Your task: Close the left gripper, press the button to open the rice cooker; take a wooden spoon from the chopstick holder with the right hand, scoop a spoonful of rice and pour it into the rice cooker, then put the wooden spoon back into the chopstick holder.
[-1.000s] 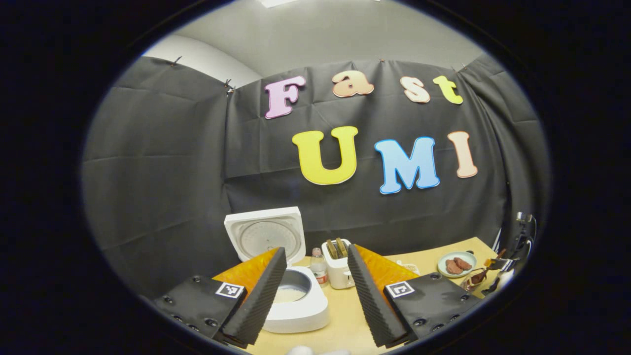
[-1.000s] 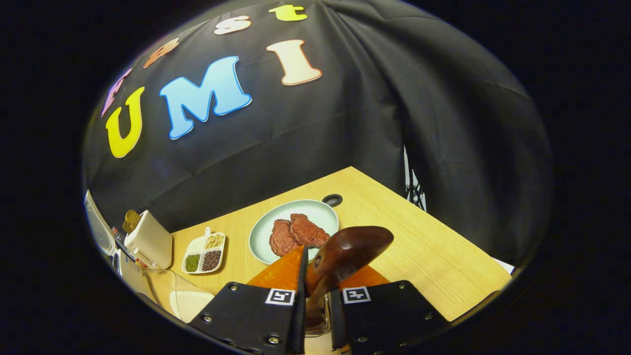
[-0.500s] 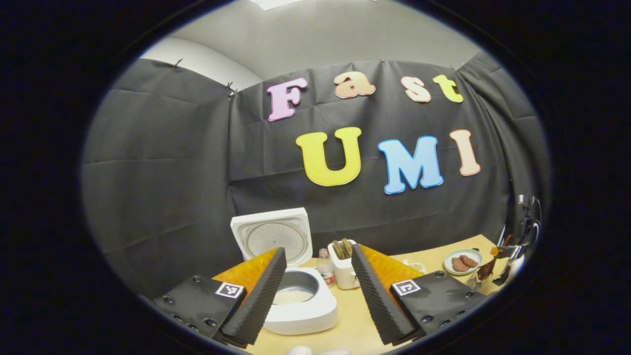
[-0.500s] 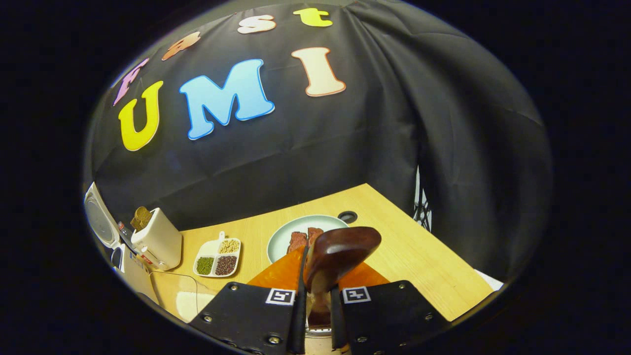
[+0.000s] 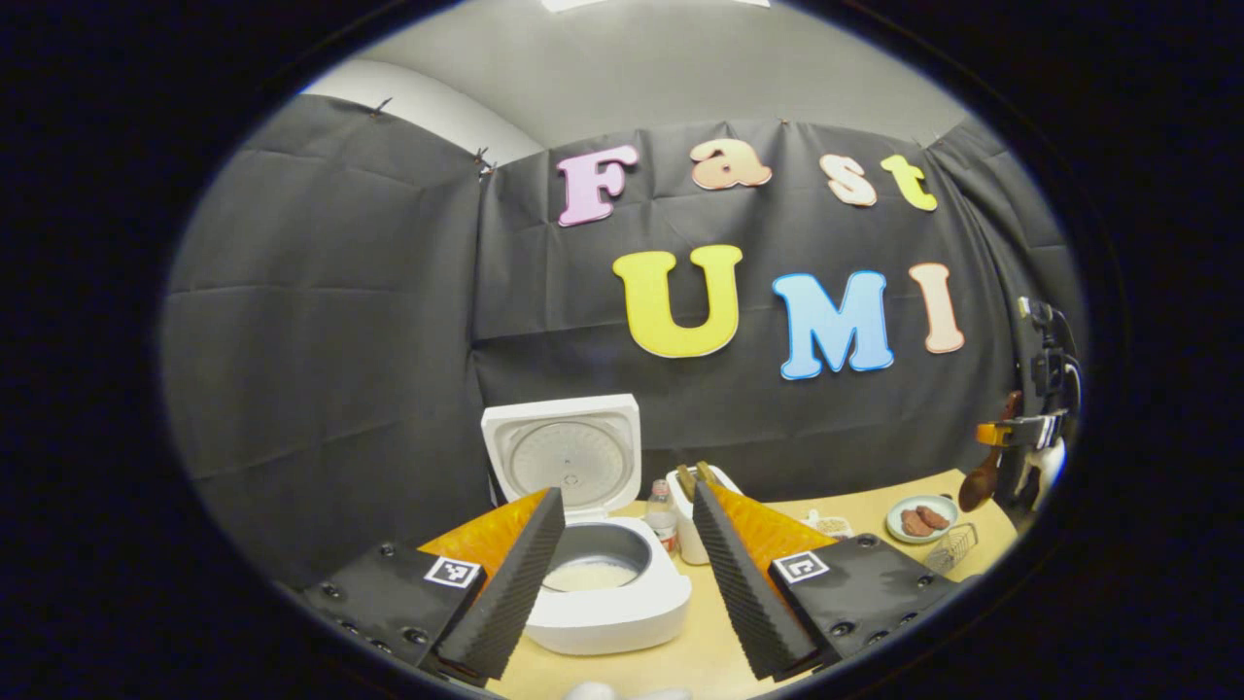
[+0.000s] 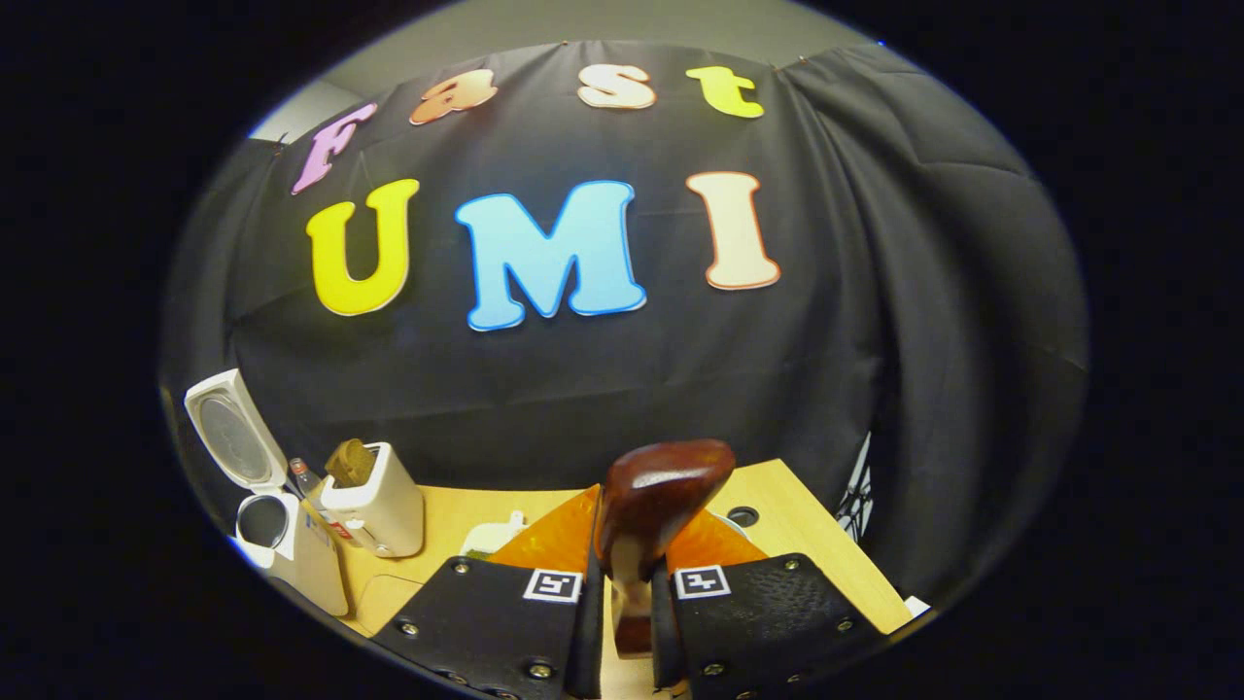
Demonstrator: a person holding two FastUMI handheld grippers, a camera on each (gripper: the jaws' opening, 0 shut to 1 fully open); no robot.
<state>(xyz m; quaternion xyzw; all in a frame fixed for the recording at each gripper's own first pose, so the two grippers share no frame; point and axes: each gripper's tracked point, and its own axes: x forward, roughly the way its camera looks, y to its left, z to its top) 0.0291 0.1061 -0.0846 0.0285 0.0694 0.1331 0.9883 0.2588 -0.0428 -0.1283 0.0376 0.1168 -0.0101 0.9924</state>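
Note:
The white rice cooker [image 5: 607,608] stands with its lid [image 5: 569,457] raised and white rice in its pot. My left gripper [image 5: 627,494] hovers open just in front of it, holding nothing. Far to the right, my right gripper [image 5: 1020,433] hangs high above the wire chopstick holder [image 5: 948,549], with the wooden spoon [image 5: 977,486] dangling from it. In the right gripper view, my right gripper [image 6: 627,544] is shut on the spoon's handle, and the spoon's dark bowl [image 6: 661,496] sticks up past the fingers. The cooker [image 6: 277,535] lies far to the left there.
A white toaster [image 6: 374,510] with bread and a small bottle [image 5: 664,510] stand right of the cooker. A divided dish of beans [image 5: 826,525] and a plate with meat [image 5: 918,518] sit on the wooden table [image 5: 865,506]. Black cloth walls close the back and sides.
My right gripper has risen with the spoon, lifting it out of the chopstick holder and tilting its view upward. My left gripper stays open and has shifted slightly to the left.

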